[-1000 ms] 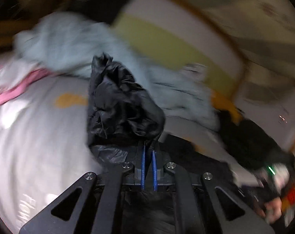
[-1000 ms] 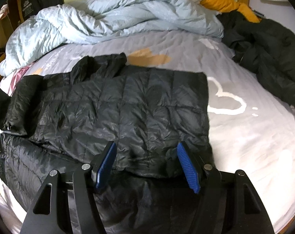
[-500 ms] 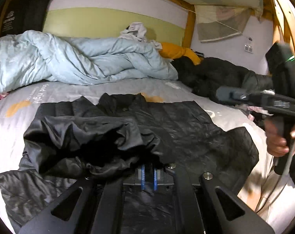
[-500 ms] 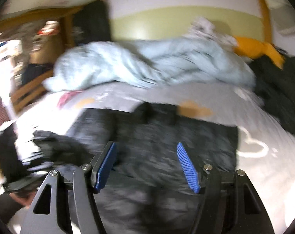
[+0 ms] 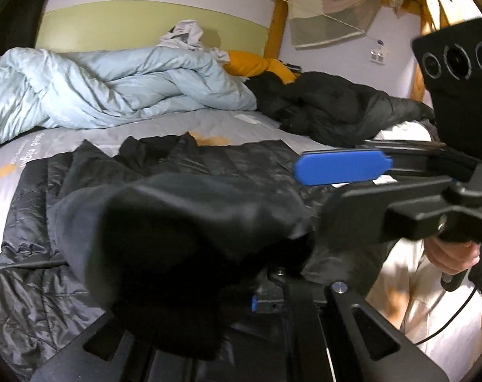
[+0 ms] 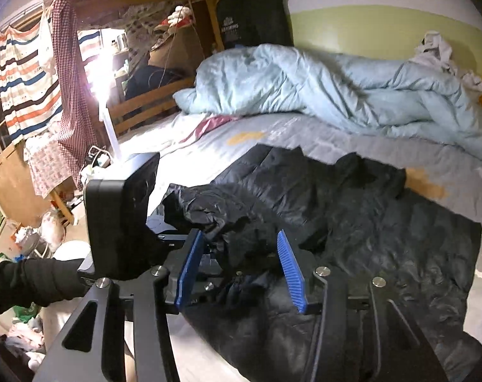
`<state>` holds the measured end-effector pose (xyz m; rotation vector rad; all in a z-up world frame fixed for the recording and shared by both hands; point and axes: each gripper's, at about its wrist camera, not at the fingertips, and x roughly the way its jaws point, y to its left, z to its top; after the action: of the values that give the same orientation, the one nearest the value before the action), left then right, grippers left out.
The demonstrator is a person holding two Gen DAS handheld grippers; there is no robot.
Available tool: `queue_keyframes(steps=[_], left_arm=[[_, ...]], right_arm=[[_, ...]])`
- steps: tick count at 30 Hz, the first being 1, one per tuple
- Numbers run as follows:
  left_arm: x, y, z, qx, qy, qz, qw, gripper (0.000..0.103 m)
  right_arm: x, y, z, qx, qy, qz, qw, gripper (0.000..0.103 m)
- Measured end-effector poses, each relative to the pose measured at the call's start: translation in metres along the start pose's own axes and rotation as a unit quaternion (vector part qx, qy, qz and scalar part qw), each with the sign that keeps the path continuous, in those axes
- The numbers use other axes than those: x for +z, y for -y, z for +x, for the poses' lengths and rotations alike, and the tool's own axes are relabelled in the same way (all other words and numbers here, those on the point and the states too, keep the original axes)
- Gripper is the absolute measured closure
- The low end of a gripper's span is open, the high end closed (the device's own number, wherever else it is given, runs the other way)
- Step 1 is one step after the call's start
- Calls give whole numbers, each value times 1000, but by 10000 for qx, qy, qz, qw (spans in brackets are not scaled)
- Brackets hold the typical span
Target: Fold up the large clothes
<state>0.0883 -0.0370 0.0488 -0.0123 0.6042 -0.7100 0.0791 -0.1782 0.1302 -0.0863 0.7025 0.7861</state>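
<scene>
Only right view shows L tool (image 6: 209, 256) gripping jacket (image 6: 384, 222).

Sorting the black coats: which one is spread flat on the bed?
The quilted jacket in front of the grippers; the other coat lies crumpled by the orange pillow.

bed with clothes spread on it
the bed (image 5: 164, 127) carries a black quilted jacket (image 5: 247, 162), a crumpled pale blue duvet (image 5: 113, 92) and a dark coat (image 5: 330, 105).
</scene>
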Motion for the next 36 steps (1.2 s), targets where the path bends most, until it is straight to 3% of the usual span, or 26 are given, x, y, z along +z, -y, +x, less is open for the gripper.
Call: queue_keyframes(steps=[5,6,7,8,11,14,19,22,24,29,32,34,36], left_arm=[[-2,5,-1,-109,1,15,9999,98],[-2,5,-2,-116,7,9,9999,98],[-2,5,-1,-123,-1,6,9999,98],[-2,5,-2,-126,-3,-7,9999,98],[0,6,-7,-38,74,19,10000,96],[7,5,-20,271,330,105,9990,88],[23,-19,-40,993,660,-70,9928,74],[31,-42,-43,1761,588,-162,9825,73],[33,-59,-42,2187,448,-201,9746,73],[29,-113,-19,3184,-303,-612,9455,73],[22,-143,-7,3728,-647,-889,9214,77],[18,-158,-9,3859,-657,-1075,9139,77],[14,-166,-8,3761,-710,-1206,9159,77]], right_arm=[[-5,-12,9,-90,-147,-327,9993,54],[-7,-14,9,-167,-164,-364,9991,66],[-8,-14,11,-312,-181,-380,9986,86],[-7,-12,11,-449,-145,-322,9984,94],[-5,-2,3,-830,253,34,9962,97],[0,13,-10,-1757,547,106,9829,97],[4,67,-36,-2593,577,798,9608,97],[4,94,-41,-3243,309,973,9404,97],[4,108,-43,-3449,168,1109,9319,97],[-3,138,-32,-3596,-323,1374,9224,97],[-12,146,-22,-3791,-707,1388,9121,97],[-15,152,-21,-3898,-793,1448,9060,96],[-15,157,-26,-4042,-732,1484,8996,89]])
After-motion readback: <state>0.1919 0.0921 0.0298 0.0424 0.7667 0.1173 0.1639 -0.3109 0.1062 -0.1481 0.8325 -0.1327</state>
